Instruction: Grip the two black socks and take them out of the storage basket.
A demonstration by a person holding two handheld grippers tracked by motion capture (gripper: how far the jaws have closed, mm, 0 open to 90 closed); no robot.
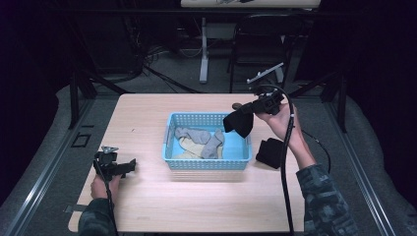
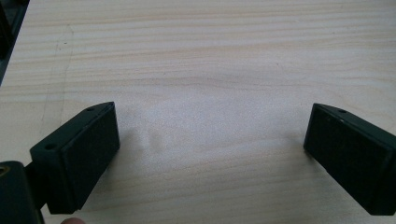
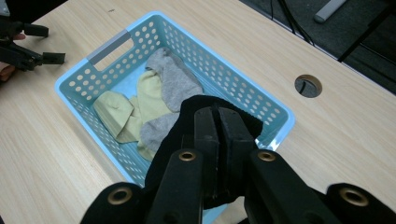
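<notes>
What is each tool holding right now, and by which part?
The right tool pinches a black fabric sock by its top edge, above the basket; the left tool holds nothing.

We can't see the yellow sock [image 3: 122,113] whole under the grey sock [image 3: 173,88], and the black sock [image 3: 184,140] hides the basket [image 3: 77,95] near corner.

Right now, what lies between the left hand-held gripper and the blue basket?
Bare tabletop. In the high view, nothing lies between the left hand-held gripper and the blue basket; the left gripper view shows plain wood between its open jaws.
</notes>
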